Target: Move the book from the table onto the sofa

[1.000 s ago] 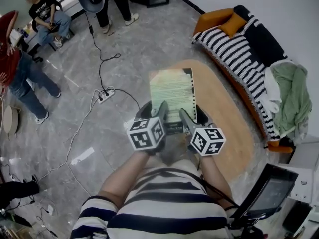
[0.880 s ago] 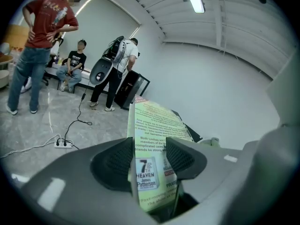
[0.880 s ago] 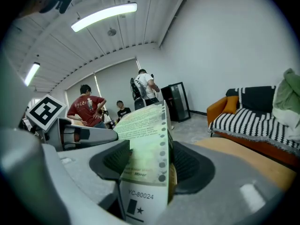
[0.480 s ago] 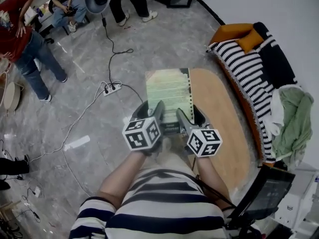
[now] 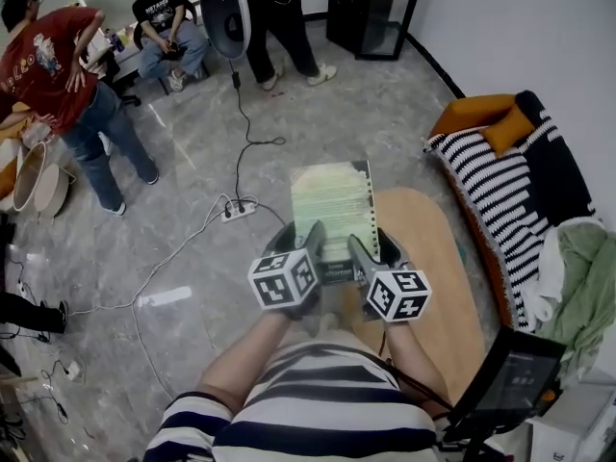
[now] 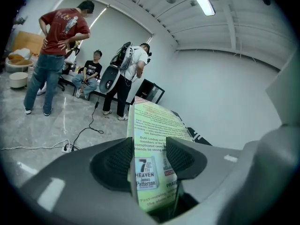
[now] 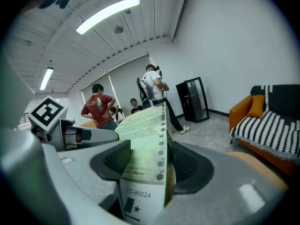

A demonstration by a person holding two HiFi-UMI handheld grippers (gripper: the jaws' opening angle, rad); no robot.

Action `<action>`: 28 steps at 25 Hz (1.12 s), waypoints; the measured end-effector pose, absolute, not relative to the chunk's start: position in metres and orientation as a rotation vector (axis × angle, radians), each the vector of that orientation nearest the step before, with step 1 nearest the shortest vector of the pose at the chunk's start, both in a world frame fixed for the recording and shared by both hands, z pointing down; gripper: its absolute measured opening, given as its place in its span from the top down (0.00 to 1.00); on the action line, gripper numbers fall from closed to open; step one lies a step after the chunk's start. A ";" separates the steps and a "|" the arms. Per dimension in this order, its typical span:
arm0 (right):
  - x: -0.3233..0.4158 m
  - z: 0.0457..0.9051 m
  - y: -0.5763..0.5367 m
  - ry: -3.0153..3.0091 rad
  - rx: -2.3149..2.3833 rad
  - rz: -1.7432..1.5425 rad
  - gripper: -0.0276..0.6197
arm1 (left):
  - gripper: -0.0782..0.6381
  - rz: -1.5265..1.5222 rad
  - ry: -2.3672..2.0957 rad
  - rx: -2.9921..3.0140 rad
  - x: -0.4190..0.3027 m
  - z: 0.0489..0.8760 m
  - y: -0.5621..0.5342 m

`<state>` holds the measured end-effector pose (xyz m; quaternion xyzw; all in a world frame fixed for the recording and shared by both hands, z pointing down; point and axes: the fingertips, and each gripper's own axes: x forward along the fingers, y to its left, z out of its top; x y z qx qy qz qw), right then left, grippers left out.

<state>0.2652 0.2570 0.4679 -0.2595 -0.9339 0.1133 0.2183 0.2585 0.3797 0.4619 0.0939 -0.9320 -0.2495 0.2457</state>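
Observation:
A pale green paperback book (image 5: 332, 210) is held in the air in front of me, above the floor beside the oval wooden table (image 5: 438, 258). My left gripper (image 5: 300, 239) is shut on its near left part and my right gripper (image 5: 371, 246) on its near right part. In the left gripper view the book (image 6: 152, 139) stands between the ribbed pads (image 6: 115, 161). In the right gripper view the book's (image 7: 145, 139) white-labelled edge fills the jaws. The striped sofa (image 5: 505, 195) with an orange cushion (image 5: 508, 128) stands to the right, beyond the table.
A power strip (image 5: 238, 210) and cables lie on the grey floor to the left. Several people (image 5: 82, 85) stand or sit at the back left. A black cabinet (image 5: 371, 12) stands by the far wall. Green cloth (image 5: 587, 277) lies on the sofa; a dark screen (image 5: 510, 378) is near right.
Both grippers have carried the book across the room, still held. The view has swung: the sofa now lies farther right, and the people at the back show more fully.

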 end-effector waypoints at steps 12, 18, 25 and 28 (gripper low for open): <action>0.231 0.463 0.260 -2.570 -0.821 0.318 0.58 | 0.57 -0.715 -2.571 0.153 0.234 0.459 0.386; 0.213 0.458 0.268 -2.584 -0.813 0.317 0.58 | 0.57 -0.724 -2.591 0.148 0.214 0.453 0.395; 0.174 0.458 0.280 -2.601 -0.774 0.306 0.58 | 0.57 -0.741 -2.576 0.185 0.172 0.456 0.408; 0.153 0.458 0.299 -2.608 -0.775 0.313 0.58 | 0.57 -0.732 -2.577 0.191 0.151 0.455 0.426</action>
